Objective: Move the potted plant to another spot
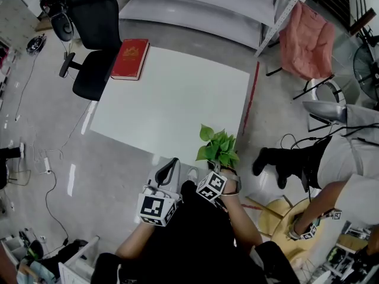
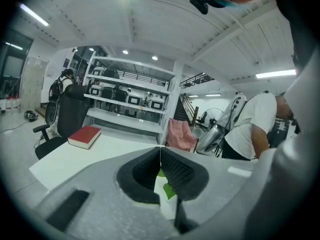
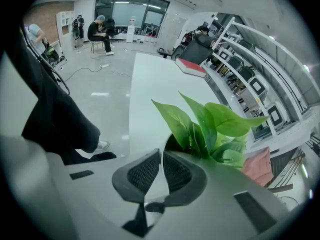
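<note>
The potted plant [image 1: 218, 148], green leaves in a white pot, stands at the near right edge of the white table [image 1: 172, 99]. My right gripper [image 1: 218, 169] is at the pot's near side. In the right gripper view its jaws [image 3: 161, 156] are closed on the pot's white wall, with the leaves [image 3: 215, 126] rising just beyond. My left gripper [image 1: 173, 163] hangs left of the pot, off the table's near edge, shut and holding nothing. In the left gripper view its pads [image 2: 160, 154] meet, and a leaf with a bit of white pot [image 2: 169, 190] shows behind them.
A red book [image 1: 130, 58] lies on the table's far left corner. A black office chair [image 1: 92, 40] stands beyond it, with white shelving [image 1: 195, 5] at the back and a pink folding chair [image 1: 305, 40] to the right. A person [image 1: 337, 164] bends over a wooden stool [image 1: 284, 218] on the right.
</note>
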### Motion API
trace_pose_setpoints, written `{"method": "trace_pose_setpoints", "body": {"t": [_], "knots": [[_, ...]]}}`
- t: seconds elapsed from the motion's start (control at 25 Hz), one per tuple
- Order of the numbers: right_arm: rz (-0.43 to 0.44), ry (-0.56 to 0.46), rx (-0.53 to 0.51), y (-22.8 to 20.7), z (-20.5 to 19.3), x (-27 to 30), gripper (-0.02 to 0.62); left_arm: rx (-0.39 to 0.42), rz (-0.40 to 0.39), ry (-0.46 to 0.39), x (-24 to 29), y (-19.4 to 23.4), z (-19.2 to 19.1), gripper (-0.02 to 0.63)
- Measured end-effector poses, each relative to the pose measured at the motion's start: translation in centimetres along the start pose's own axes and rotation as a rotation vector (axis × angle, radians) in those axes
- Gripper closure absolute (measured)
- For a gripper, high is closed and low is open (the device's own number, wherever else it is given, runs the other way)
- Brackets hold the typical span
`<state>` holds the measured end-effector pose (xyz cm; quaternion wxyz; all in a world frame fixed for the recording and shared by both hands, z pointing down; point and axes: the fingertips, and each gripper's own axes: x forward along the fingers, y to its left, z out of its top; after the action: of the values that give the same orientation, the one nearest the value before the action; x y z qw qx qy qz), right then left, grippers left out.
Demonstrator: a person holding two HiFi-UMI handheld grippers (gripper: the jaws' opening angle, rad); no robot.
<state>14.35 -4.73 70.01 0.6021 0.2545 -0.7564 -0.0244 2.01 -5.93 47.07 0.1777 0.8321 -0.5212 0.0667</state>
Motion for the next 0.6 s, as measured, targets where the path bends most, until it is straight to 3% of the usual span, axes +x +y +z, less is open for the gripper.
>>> {"method": "trace_pose_setpoints", "body": {"t": [0.24,0.6], "knots": [[0.011,-0.019,-0.031,-0.7,1.1,-0.3,0.577,0.001,0.028,-0.012,-0.6,0.3,0.7,0.589],[0.009,-0.019,-0.046,-1.9,3.9,0.7,0.577,-0.016,0.057,-0.039,0.1,4.6,1.9,0.589]]}}
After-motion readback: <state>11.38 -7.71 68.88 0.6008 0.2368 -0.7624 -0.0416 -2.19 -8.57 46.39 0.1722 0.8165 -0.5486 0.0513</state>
